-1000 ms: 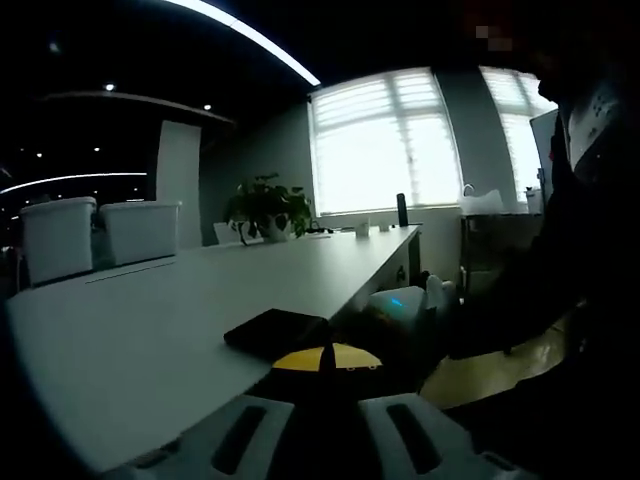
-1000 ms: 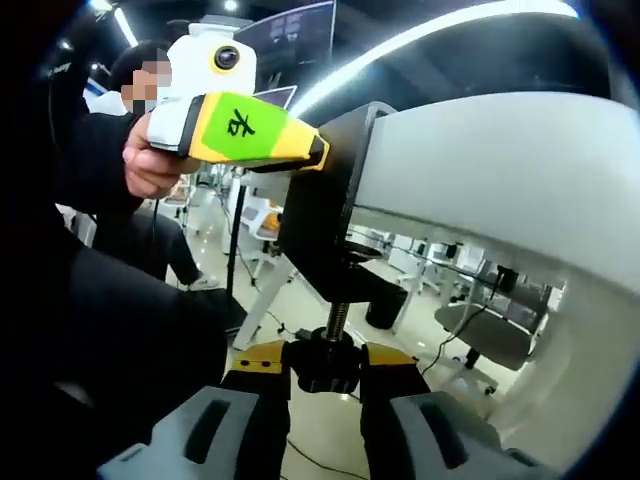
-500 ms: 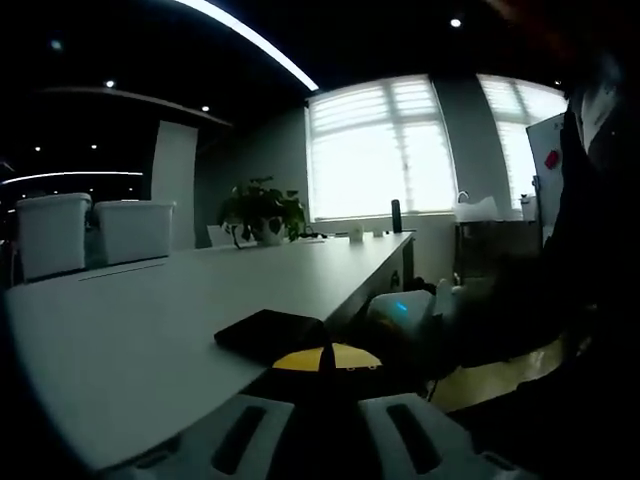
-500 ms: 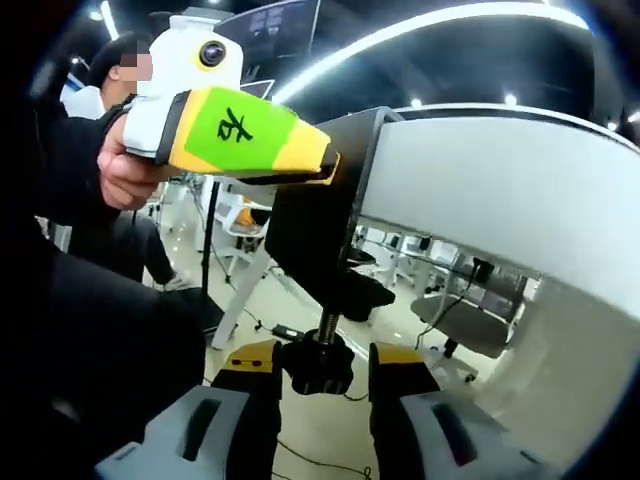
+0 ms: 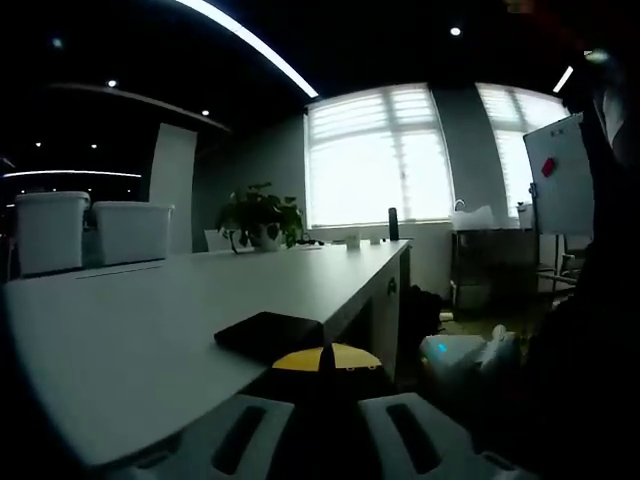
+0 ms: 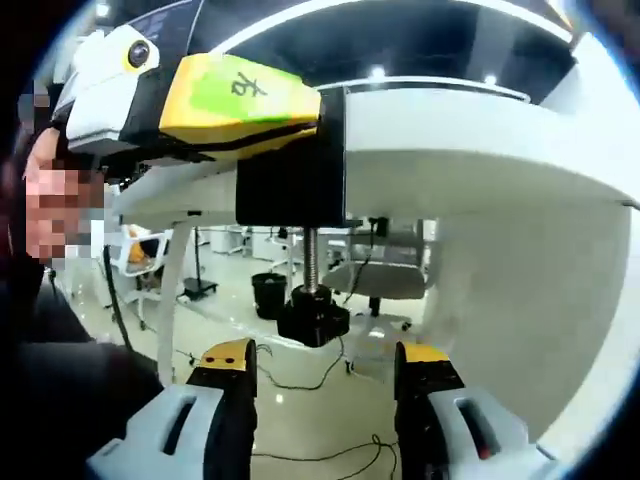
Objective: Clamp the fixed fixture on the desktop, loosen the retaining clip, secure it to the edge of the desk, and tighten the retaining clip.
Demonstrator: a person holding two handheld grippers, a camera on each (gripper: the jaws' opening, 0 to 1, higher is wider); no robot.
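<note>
Clamp knob sits just beyond the open right tool

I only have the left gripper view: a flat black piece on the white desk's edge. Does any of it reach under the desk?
Observer: Yes. The right gripper view shows the black C-shaped clamp fixture wrapping the white desk, with a threaded screw hanging below.
Operator: Is the right hand-held gripper on its knob?
Observer: No. The right hand-held gripper is open, clear of the black round knob.
Operator: And the left?
Observer: The left hand-held gripper meets the fixture's top.
</note>
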